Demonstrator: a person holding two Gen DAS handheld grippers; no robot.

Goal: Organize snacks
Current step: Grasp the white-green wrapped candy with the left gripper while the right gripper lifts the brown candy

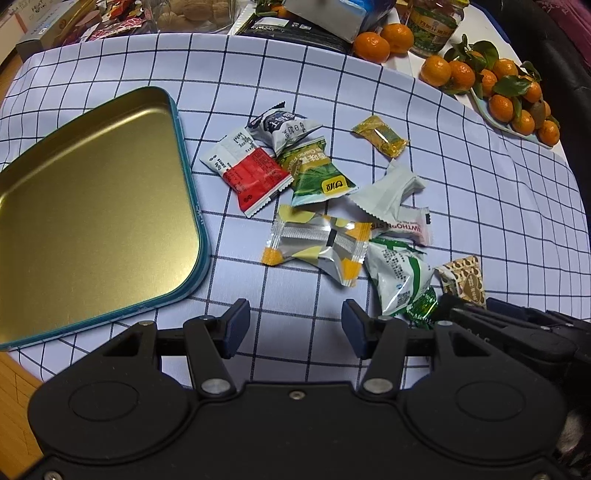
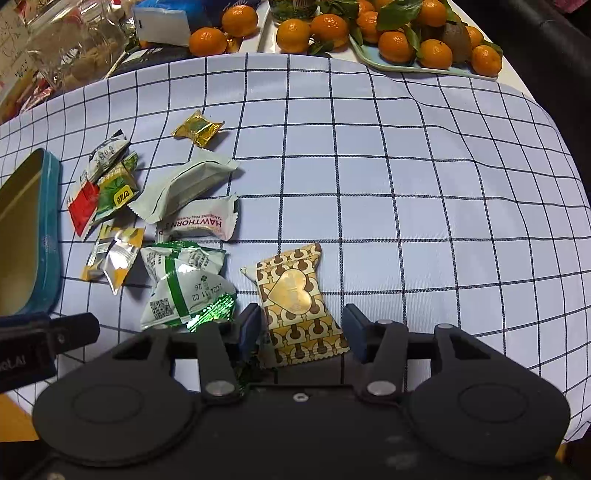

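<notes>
Checked blue-and-white cloth (image 1: 369,88) covered the table where wrapped snacks lay scattered beside a shallow gold-lined tin with a teal rim (image 1: 92,206), which sat at the left, evidently waiting to receive them. On the far edge, a pale dish of leafy mandarins (image 2: 417,40) and a green-labelled glass jar (image 1: 434,26) stood well apart from the work. The right gripper (image 2: 301,326) had its jaws wide apart around the near end of a gold-and-brown sweet packet printed with a heart (image 2: 295,291), the packet lying flat between the pads and not yet pinched, a placement that appeared to set up the next pick. The left gripper (image 1: 295,323) hovered open and empty over bare cloth near the tin, just short of a silver-and-yellow foil packet (image 1: 317,243), probably held ready for its own turn. A green-and-white crinkled packet (image 2: 184,288) lay just left of the heart packet.
</notes>
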